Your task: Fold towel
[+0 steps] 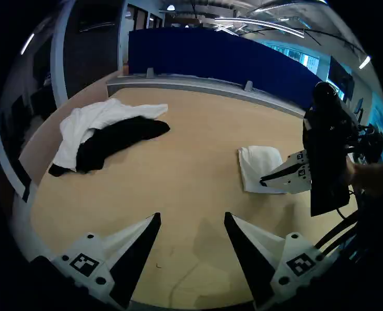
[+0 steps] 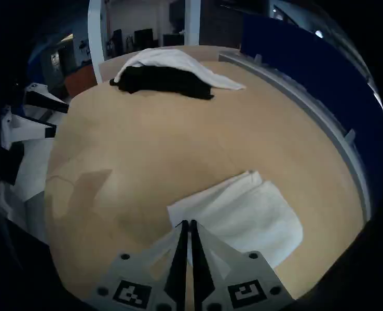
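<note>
A folded white towel (image 1: 256, 160) (image 2: 243, 212) lies flat on the wooden table (image 1: 191, 129) (image 2: 155, 145). My right gripper (image 2: 186, 223) is shut, its tips resting at the towel's near edge; I cannot tell whether any cloth is pinched between them. The left gripper view has the same gripper (image 1: 264, 181) at the right, held by a hand and reaching over the towel. My left gripper (image 1: 191, 215) is open above bare table, well short of the towel, with nothing between its fingers. It also appears at the left edge of the right gripper view (image 2: 56, 120).
A loose white towel (image 1: 87, 119) (image 2: 176, 57) and a black cloth (image 1: 119, 137) (image 2: 163, 80) lie piled at the table's far side. A blue partition (image 1: 217, 57) (image 2: 316, 78) with a grey rail runs along the table's back edge.
</note>
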The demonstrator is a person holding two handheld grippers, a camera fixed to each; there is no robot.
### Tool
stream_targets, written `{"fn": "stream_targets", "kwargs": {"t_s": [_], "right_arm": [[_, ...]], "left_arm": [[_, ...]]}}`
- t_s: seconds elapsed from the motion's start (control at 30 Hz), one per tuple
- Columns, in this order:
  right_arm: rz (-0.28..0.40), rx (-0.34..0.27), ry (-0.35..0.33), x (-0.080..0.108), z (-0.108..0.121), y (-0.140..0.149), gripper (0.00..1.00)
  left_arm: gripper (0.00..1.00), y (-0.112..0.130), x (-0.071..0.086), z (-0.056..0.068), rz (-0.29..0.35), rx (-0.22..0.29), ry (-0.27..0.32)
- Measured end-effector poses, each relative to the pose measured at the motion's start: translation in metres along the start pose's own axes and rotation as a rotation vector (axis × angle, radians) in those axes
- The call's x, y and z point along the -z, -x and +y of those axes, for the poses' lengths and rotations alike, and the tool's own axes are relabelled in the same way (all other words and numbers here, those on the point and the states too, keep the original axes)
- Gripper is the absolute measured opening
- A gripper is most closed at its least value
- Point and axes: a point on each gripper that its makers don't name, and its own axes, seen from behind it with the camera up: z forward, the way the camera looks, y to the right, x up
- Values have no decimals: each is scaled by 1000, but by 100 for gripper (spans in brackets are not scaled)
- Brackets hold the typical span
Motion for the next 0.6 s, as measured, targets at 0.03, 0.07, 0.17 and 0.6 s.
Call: {"fn": "stream_targets", "kwargs": {"t_s": [0.03, 0.07, 0.17, 0.6], "right_arm": [[0, -7, -1, -1, 0, 1, 4], [1, -14, -3, -3, -1, 1, 4], [7, -33, -4, -2, 0, 0, 6], [35, -91, 29, 14, 10, 1, 80]], "left_arm": [[91, 1, 1, -1, 0, 2, -1], [91, 2, 2, -1, -1, 4, -2], [91, 5, 2, -2, -2, 10, -1], [90, 3, -3, -2, -5, -1, 10]]}}
